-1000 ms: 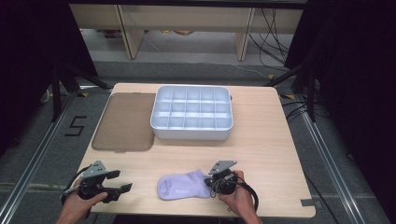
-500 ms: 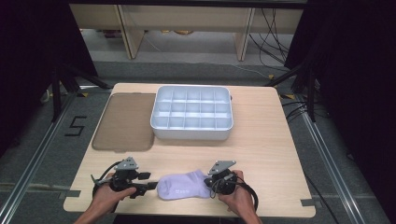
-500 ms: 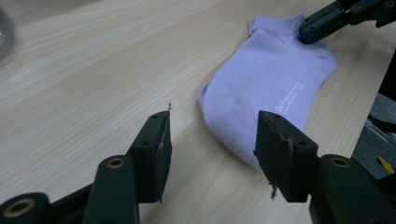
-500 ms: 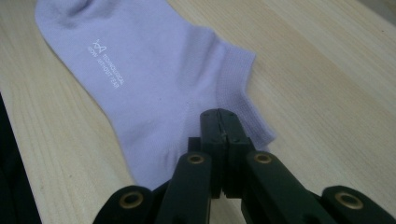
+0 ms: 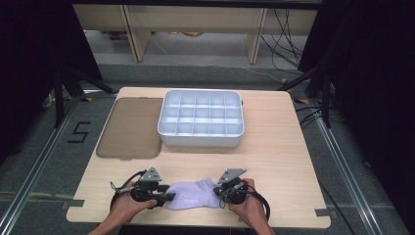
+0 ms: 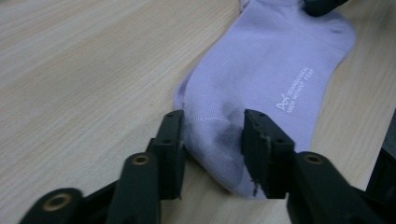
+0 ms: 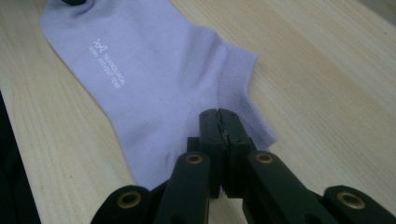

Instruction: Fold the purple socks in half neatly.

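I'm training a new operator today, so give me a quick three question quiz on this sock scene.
1. True or false: the left gripper has its jaws open around the toe end of the purple sock.
2. Which gripper is shut on the sock's cuff end?
A. left
B. right
3. What lies just left of the white divided tray?

Key: 1 true. 2 B, the right gripper. 3 the flat brown lid.

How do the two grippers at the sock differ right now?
The left gripper has its fingers spread apart, straddling the toe end of the purple sock. The right gripper has its fingers pressed together at the sock's cuff end, seemingly pinching it. Both are black, hand-held, and low over the wooden table.
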Demonstrator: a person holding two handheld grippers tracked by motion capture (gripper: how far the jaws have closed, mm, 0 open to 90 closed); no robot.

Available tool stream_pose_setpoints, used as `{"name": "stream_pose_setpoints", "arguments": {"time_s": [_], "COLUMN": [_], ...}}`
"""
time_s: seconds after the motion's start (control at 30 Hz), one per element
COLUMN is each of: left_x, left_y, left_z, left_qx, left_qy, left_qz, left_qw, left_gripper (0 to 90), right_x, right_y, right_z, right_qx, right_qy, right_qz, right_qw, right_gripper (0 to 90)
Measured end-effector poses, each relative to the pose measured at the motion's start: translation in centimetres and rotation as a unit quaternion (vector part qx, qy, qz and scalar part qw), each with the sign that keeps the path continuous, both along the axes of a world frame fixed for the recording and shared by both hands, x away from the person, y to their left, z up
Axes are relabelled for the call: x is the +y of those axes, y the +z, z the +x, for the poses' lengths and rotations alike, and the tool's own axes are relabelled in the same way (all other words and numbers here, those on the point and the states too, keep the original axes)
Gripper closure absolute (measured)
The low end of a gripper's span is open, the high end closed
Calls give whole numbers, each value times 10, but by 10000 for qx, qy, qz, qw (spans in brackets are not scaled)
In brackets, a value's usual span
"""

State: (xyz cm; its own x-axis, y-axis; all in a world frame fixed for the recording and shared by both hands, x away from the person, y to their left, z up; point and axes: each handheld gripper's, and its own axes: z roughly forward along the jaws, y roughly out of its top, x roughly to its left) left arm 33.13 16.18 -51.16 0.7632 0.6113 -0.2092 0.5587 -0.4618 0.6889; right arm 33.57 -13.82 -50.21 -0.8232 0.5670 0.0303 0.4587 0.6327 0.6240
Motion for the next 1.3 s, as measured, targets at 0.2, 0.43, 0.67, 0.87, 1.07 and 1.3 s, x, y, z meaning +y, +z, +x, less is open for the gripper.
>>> {"name": "stream_pose_setpoints", "arguments": {"time_s": [0.2, 0.43, 0.67, 0.87, 1.07, 1.3], "left_x": [2, 7, 10, 16, 20, 17], "left_y": [1, 9, 14, 19, 20, 21], "left_z": [-2, -2, -2, -1, 2, 5], "left_qx": [-39, -14, 18, 57, 116, 92], "left_qy": [-115, -143, -175, -107, -159, -185], "left_qz": [-185, -428, -614, -755, -676, -597], "left_qw": [9998, 9990, 9980, 9971, 9975, 9980], "left_gripper": [785, 814, 817, 818, 817, 814], "right_x": [1, 23, 64, 74, 81, 89], "right_y": [2, 16, -2, -2, 7, -2], "right_z": [-1, -15, -20, -19, -5, 14], "right_qx": [64, -269, -9, 29, -229, -209], "right_qy": [-30, 272, 872, 920, 806, 736], "right_qz": [-2, 426, -8, 70, 124, -76], "right_qw": [10000, 9984, 9962, 9957, 9964, 9970], "right_gripper": [873, 900, 900, 900, 900, 900]}}
